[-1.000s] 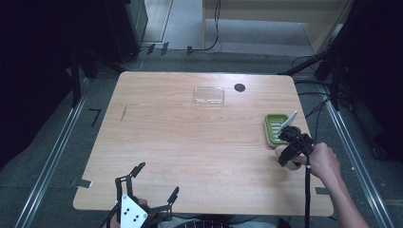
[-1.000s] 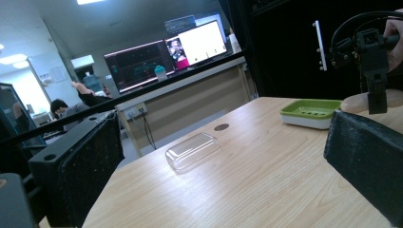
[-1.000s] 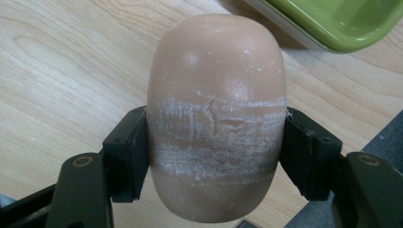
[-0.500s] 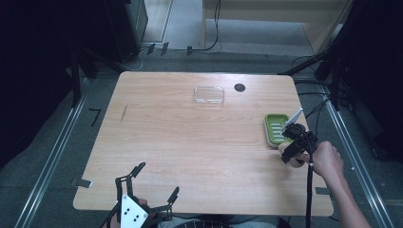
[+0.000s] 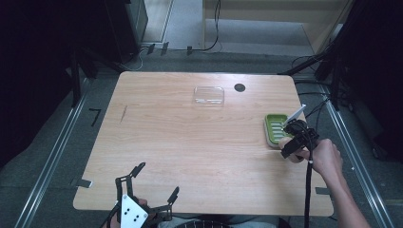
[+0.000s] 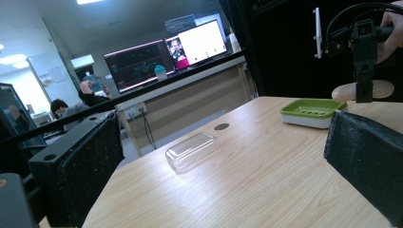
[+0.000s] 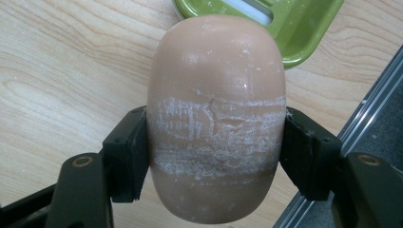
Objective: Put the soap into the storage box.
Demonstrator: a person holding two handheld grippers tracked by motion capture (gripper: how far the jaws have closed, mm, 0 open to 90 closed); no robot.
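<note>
A beige soap bar (image 7: 216,118) with white scuff marks is clamped across its middle by my right gripper (image 7: 214,152), which is shut on it. In the high view that gripper (image 5: 291,138) holds the soap (image 5: 283,141) at the near edge of a green soap dish (image 5: 274,128) by the table's right side. The left gripper view shows the soap (image 6: 386,88) just above the table behind the dish (image 6: 311,110). My left gripper (image 5: 158,179) rests at the table's near edge, jaws wide open with nothing between them.
A clear plastic lid (image 5: 209,95) lies at the far middle of the wooden table (image 5: 190,142), beside a round black hole (image 5: 239,87). Metal rails run along both sides of the table. The right gripper's cable (image 5: 308,190) trails back along the person's forearm.
The right gripper with the soap has edged slightly farther, toward the green dish. The left gripper has not moved.
</note>
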